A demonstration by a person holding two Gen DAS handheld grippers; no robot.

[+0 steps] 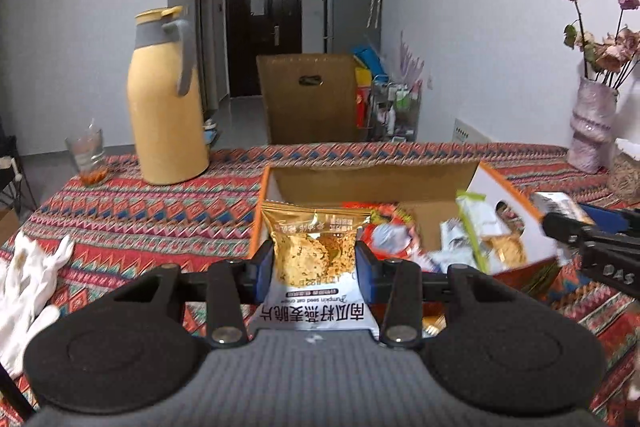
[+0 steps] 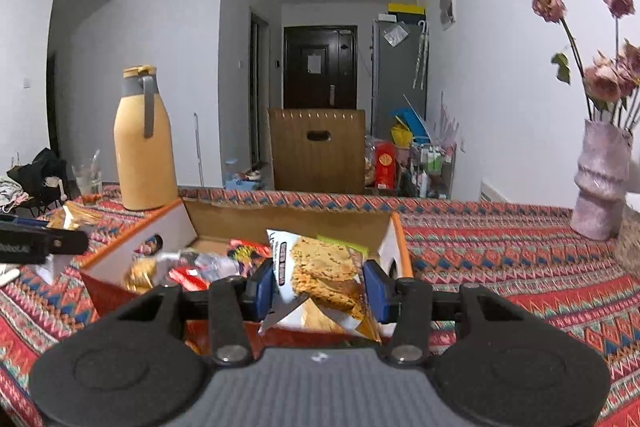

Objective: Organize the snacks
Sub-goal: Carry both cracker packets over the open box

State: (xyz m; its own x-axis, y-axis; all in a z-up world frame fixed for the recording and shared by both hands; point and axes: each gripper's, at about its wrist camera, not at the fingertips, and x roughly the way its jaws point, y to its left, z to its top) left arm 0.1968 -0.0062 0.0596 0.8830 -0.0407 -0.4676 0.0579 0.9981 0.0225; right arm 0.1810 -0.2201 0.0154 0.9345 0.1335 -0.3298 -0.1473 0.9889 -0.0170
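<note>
My left gripper is shut on a gold-and-white oat crisp packet, held above the near left corner of the open cardboard box. In the right wrist view, my right gripper is shut on a white-and-green oat crisp packet, held over the same cardboard box. Several loose snack packets lie inside the box. The right gripper also shows at the right edge of the left wrist view, as a black arm. The left gripper's black arm shows at the left edge of the right wrist view.
A yellow thermos jug and a drinking glass stand at the table's far left. A vase of dried roses stands at the far right. White gloves lie at the left. A patterned red cloth covers the table.
</note>
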